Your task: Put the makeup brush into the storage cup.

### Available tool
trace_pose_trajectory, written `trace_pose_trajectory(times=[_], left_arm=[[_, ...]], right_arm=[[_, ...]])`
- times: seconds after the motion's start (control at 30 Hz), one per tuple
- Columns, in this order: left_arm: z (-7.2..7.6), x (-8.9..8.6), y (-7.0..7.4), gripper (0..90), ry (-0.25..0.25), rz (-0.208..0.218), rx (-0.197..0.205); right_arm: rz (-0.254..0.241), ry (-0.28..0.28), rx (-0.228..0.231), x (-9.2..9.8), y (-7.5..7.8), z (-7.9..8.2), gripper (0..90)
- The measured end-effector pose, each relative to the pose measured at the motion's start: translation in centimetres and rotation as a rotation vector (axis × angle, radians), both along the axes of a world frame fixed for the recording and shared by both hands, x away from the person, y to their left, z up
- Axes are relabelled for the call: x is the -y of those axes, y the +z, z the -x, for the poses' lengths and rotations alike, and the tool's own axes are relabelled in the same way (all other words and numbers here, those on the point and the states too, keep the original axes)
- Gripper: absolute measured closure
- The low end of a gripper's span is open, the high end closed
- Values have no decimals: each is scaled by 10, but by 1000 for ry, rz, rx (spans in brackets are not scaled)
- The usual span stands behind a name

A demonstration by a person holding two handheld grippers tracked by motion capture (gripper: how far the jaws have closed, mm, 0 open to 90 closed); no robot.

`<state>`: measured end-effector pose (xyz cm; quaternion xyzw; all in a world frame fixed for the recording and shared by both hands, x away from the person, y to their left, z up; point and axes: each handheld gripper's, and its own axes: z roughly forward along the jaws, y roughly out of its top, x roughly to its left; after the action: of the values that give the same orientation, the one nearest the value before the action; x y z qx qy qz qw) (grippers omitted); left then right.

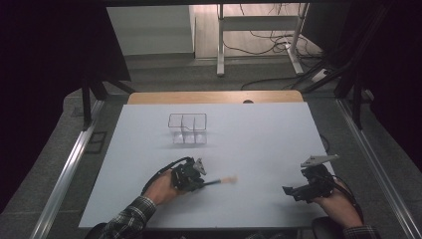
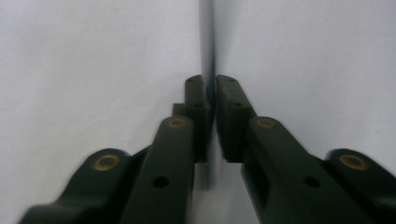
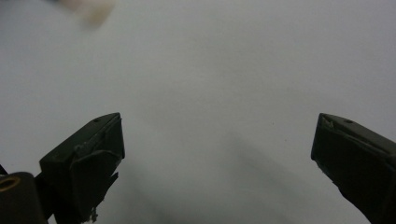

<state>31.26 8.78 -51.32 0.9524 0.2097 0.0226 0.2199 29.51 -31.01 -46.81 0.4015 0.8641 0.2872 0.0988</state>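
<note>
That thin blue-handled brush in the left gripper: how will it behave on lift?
The brush is probably light and stiff: it juts straight from the left gripper. Its thin shaft, clamped at one end, may pivot. The pale tip looks soft.

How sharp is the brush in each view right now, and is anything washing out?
High view: dim, brush soft, pale tip smeared. Left gripper view: handle a blurred grey streak between the closed jaws. Right gripper view: pale tip out of focus at the top edge.

Black two-jaw claws (image 2: 211,121), brass-coloured screws, trailing black cables, grey three-cornered plates, plaid sleeves.
</note>
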Motion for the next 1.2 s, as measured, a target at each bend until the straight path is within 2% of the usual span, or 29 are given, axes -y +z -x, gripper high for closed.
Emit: trace_pose_trajectory(times=[0.37, 0.73, 0.77, 0.93, 1.2], left_arm=[[-3, -1, 2, 849, 31, 30, -43], [-3, -10, 14, 849, 73, 130, -40], [-2, -11, 15, 849, 89, 155, -40], [1, -14, 21, 849, 103, 187, -34], [6, -25, 34, 848, 127, 272, -10]], right_arm=[[7, 11, 1, 0, 0, 0, 32], [9, 14, -1, 0, 0, 0, 34], [9, 14, -1, 0, 0, 0, 34], [10, 9, 1, 0, 0, 0, 31], [-23, 6, 11, 1, 2, 0, 8]])
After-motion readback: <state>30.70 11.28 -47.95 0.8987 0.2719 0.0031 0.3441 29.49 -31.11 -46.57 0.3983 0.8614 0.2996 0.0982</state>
